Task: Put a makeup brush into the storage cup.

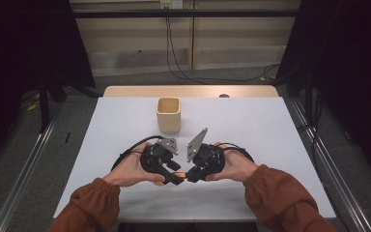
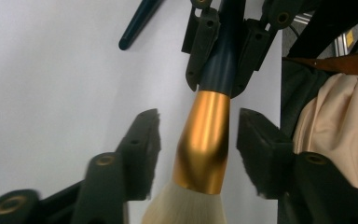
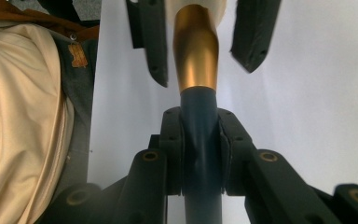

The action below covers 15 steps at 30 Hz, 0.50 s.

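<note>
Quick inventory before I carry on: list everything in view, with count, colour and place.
makeup brush: one, dark blue handle, gold ferrule, pale bristles; held above the table between the two grippers.
second brush handle: one, dark blue, lying on the table, seen in the left gripper view.
cup: one, tan, square, standing open at the middle of the table.
table: one, white top with a wooden far edge.
cables: black, on the floor behind the table.
left gripper: one, black, jaws open either side of the ferrule, not pressing it.
right gripper: one, black, shut on the brush handle.
hands: two, in rust-brown sleeves, at the near edge.
</note>
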Motion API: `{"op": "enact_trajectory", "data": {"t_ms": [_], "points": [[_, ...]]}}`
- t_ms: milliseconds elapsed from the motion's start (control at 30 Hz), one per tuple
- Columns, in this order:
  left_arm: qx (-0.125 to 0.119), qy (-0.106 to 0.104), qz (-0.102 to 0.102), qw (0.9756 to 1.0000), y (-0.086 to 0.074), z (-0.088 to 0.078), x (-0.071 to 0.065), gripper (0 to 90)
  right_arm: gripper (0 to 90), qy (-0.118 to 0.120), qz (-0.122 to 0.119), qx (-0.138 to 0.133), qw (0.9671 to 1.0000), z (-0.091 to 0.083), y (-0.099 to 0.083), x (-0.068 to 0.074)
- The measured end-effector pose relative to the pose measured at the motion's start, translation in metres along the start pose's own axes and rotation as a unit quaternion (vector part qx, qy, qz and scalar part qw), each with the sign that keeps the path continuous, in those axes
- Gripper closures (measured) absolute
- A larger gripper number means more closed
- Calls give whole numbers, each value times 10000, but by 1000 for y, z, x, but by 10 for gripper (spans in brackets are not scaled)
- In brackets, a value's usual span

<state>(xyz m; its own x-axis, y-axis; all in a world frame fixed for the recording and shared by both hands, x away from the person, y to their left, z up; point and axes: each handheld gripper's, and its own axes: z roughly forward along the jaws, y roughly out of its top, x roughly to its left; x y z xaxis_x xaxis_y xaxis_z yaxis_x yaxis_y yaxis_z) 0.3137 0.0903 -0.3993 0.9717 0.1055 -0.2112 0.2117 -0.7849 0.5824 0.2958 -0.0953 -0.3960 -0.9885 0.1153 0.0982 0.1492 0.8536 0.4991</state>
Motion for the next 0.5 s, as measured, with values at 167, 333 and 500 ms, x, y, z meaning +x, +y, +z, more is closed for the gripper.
{"op": "enact_trajectory", "data": {"t_ms": [167,333,500], "points": [[-146,86,-64,9998,-3,-3,0,384,756,-29,86,-27,10000,-1,-3,-2],[-301,223,-142,9992,-9,-7,3,291,756,-58,150,-53,9999,-3,-6,-4],[-500,395,-278,9976,-14,-13,2,183,756,-175,247,-177,9994,-5,-12,-7]]}}
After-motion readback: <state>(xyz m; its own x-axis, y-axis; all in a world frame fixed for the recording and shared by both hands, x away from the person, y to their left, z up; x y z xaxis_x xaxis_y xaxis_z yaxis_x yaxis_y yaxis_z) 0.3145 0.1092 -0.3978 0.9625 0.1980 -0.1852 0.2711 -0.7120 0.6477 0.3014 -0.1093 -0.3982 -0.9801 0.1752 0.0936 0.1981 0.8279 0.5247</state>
